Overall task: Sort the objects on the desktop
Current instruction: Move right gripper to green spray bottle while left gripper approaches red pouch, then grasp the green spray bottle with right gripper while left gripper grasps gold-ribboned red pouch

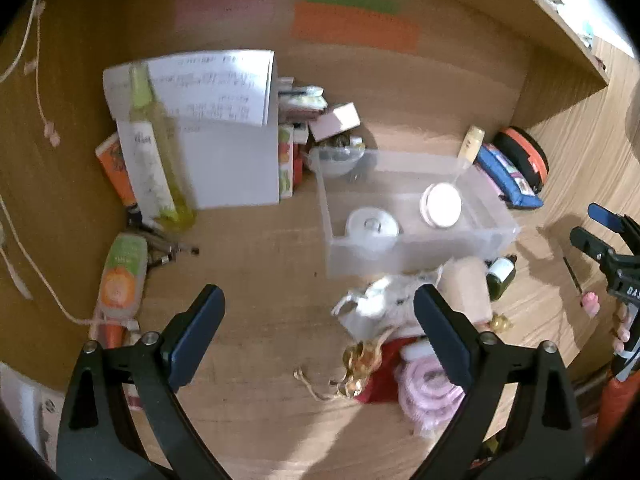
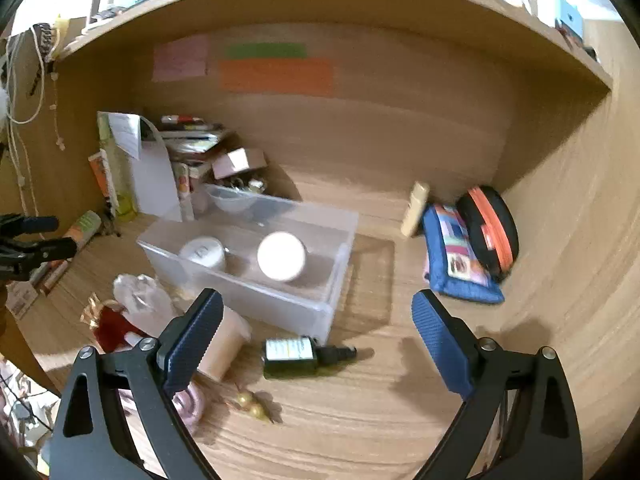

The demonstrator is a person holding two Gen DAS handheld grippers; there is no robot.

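Observation:
A clear plastic bin (image 1: 496, 236) (image 2: 320, 304) stands on the wooden desk with two white round jars (image 1: 440, 205) (image 2: 281, 256) inside. My left gripper (image 1: 320, 300) hangs open over bare desk in front of the bin, nothing between its fingers. Just right of it lie a white pouch (image 1: 384, 300), a red bag with gold ribbon (image 1: 376, 376) and a pink coil (image 1: 424, 392). My right gripper (image 2: 318, 312) is open above a dark green bottle (image 2: 294, 356) lying on its side, apart from it. A beige cup (image 2: 224, 344) lies beside its left finger.
A yellow bottle (image 1: 160, 148), papers and small boxes crowd the back left corner. An orange tube (image 1: 120, 280) lies along the left. A blue pouch (image 2: 456, 256), a black-and-orange case (image 2: 492, 228) and a cream bottle (image 2: 416, 208) sit at the back right. A shelf overhangs.

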